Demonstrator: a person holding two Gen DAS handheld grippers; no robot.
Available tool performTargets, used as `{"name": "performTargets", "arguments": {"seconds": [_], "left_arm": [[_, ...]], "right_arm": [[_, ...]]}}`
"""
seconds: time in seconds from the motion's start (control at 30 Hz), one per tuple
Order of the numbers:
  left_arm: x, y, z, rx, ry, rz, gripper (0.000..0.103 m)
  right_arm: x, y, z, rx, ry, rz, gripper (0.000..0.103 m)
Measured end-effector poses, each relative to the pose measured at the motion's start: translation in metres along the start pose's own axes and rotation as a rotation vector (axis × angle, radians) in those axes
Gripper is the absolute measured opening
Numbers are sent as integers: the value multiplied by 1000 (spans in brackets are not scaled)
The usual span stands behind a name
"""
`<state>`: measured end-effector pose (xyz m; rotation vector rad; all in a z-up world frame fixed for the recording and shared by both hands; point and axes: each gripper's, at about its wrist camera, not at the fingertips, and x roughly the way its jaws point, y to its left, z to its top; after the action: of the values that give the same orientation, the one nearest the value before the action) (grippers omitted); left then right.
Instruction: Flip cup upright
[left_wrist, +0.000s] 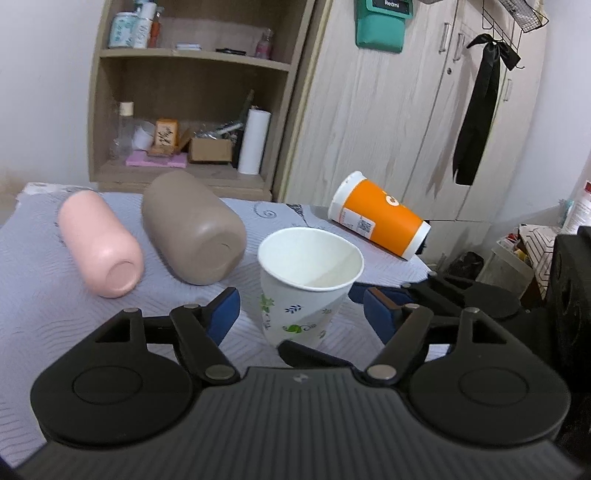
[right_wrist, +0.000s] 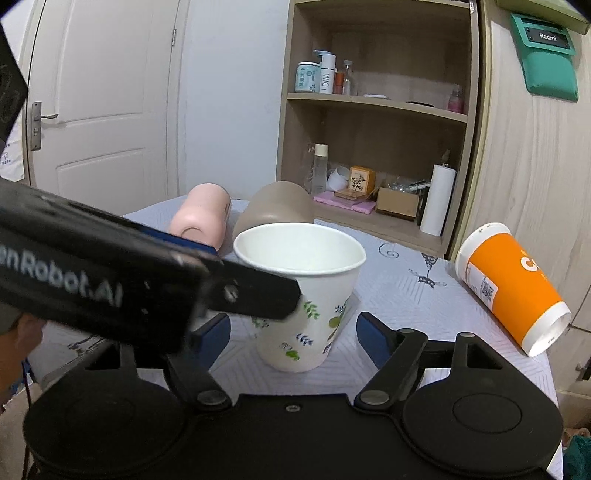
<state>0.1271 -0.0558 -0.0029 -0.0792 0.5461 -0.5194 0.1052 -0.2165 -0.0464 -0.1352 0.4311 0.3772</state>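
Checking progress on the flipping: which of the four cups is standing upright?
The white floral cup, mouth up between the open left gripper fingers. The pink, brown and orange ones lie sideways.

On the table: 2 paper cups, 1 white floral (left_wrist: 306, 284) upright, 1 orange (left_wrist: 380, 221) on its side, plus 2 bottles lying down, pink (left_wrist: 99, 243) & brown (left_wrist: 192, 229).

pink bottle (left_wrist: 99, 245), brown bottle (left_wrist: 192, 229), orange cup (left_wrist: 380, 219)

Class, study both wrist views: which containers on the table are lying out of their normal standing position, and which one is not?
Three lie on their sides: the pink bottle, the brown bottle, and the orange cup near the table's right edge. Only the floral paper cup stands upright, mouth up, between the open left gripper and open right gripper.
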Motion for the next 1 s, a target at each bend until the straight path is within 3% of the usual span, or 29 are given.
{"name": "performTargets", "arguments": {"seconds": [0.4, 1.0], "left_arm": [[-51, 10, 0, -37, -14, 101, 77], [-122, 11, -2, -41, -14, 181, 82]], "right_arm": [[-41, 12, -7, 68, -25, -34, 82], [-125, 40, 20, 42, -101, -132, 86]]}}
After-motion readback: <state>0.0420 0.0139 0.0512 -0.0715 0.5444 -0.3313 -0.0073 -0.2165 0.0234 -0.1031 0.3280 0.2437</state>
